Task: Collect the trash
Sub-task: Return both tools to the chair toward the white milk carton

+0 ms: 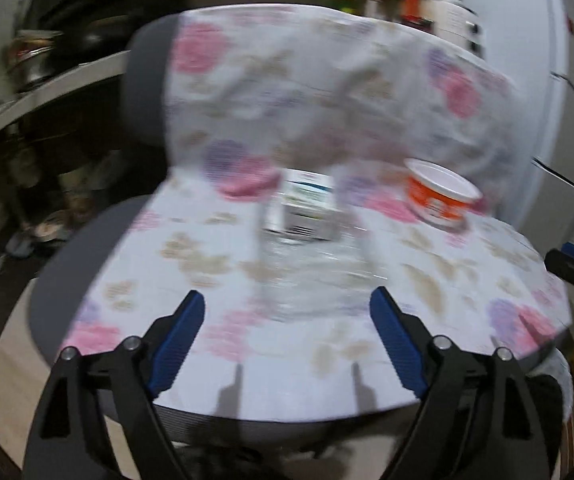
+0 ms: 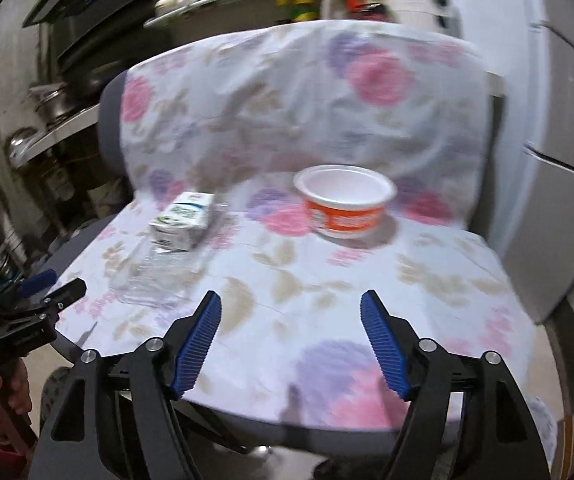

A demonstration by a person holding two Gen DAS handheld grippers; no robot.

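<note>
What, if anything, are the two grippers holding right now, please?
Nothing. The left gripper and right gripper both stand open with empty gaps. The carton, clear plastic and bowl lie untouched on the covered chair.

No readable text anywhere. Showing only blurred printing: white marks on the orange band of the white bowl (image 2: 345, 200) at about one o'clock on the seat, and green and blue smears on the small carton (image 2: 181, 222) at about ten o'clock, both too soft to be making out.
</note>
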